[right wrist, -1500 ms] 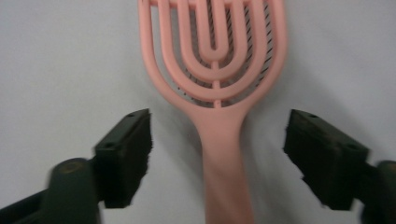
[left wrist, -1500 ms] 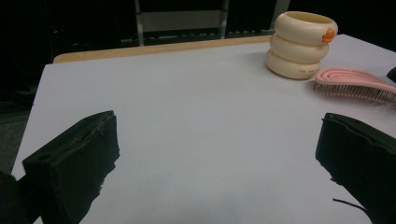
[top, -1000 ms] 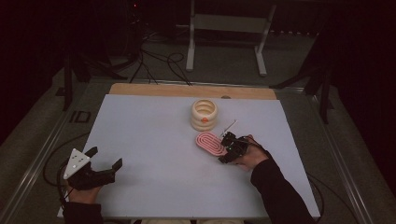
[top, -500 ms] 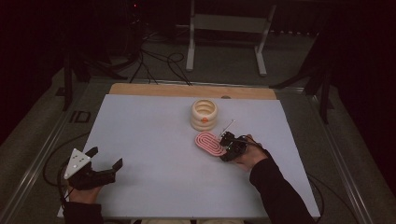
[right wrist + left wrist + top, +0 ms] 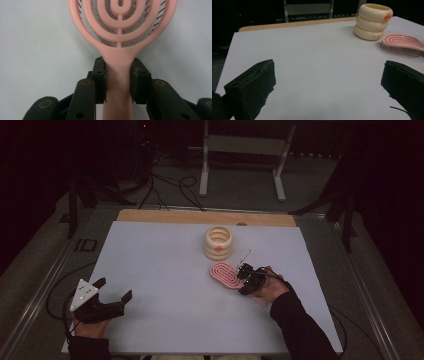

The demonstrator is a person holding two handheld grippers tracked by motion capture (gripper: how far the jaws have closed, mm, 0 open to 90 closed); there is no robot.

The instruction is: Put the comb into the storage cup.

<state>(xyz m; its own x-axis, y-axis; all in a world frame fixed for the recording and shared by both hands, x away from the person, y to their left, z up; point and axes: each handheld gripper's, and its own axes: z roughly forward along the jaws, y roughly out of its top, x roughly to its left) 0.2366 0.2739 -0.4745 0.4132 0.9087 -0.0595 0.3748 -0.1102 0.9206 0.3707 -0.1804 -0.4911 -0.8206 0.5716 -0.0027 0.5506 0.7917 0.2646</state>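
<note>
Pink hairbrush (image 5: 226, 274) lies flat on the white counter (image 5: 165, 270), right of centre, bristles down, ringed back facing up, handle pointing toward the person's right hand (image 5: 270, 290). Right gripper (image 5: 247, 279) sits low over the handle; in the right gripper view its jaws have just been closing and now stand on both sides of the brush handle (image 5: 118, 75), pads touching it, so gripping the hairbrush (image 5: 120, 30) at the neck just below the head. Brush head still flat on the counter. Cream stacked-ring holder (image 5: 218, 242) with a small orange mark stands upright just beyond the brush, near but apart; same pair seen in the left gripper view, holder (image 5: 372, 21) and brush (image 5: 403, 45) at far right. Left gripper (image 5: 107, 296) rests at the near-left of the counter, well apart from both, jaws wide open, nothing between them but bare counter (image 5: 322, 65).
</note>
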